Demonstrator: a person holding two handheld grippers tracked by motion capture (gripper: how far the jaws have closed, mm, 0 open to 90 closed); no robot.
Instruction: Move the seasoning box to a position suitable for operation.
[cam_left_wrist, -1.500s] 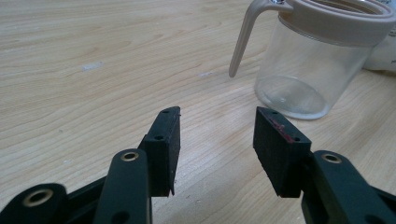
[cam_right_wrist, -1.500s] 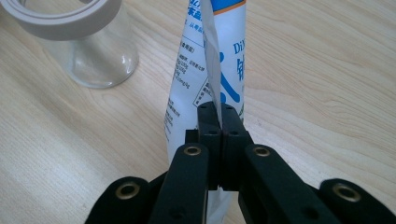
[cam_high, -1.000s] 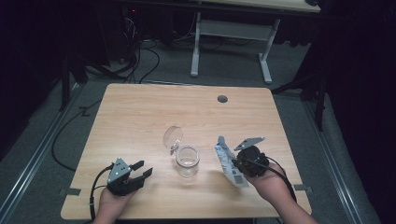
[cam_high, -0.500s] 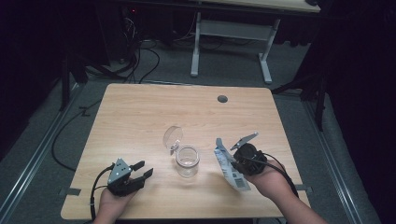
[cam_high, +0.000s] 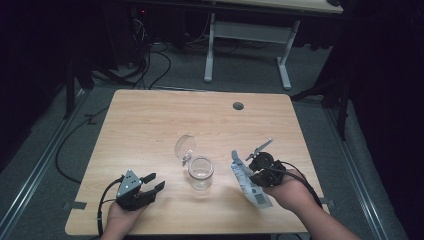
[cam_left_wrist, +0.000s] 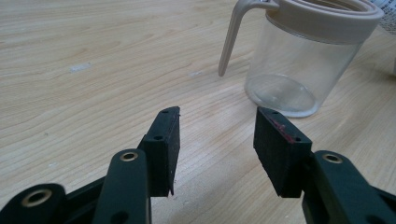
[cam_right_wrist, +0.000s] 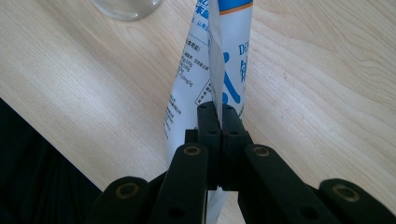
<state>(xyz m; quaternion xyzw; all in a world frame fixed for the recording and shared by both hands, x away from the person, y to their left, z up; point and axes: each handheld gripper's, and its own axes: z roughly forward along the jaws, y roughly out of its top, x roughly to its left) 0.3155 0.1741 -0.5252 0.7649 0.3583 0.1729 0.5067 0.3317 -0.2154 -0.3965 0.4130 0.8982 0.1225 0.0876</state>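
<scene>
A clear glass jar (cam_high: 200, 173) stands near the table's front middle, its hinged lid (cam_high: 184, 146) swung open behind it. In the left gripper view the jar (cam_left_wrist: 299, 60) is ahead and to the right, with a beige rim and clasp. My left gripper (cam_high: 150, 182) rests at the front left, open, nothing between its pads (cam_left_wrist: 164, 149). My right gripper (cam_high: 248, 175) is shut on a white and blue printed packet (cam_high: 250, 181), held to the right of the jar. In the right gripper view the packet (cam_right_wrist: 219, 60) rises from the closed jaws.
The wooden table (cam_high: 150, 120) has a round cable hole (cam_high: 238, 106) at the back right. Cables lie on the grey floor at the left, and a white desk frame (cam_high: 250, 35) stands beyond the table.
My right gripper has carried the packet slightly left, toward the jar, and turned a little. The left gripper has not moved.
</scene>
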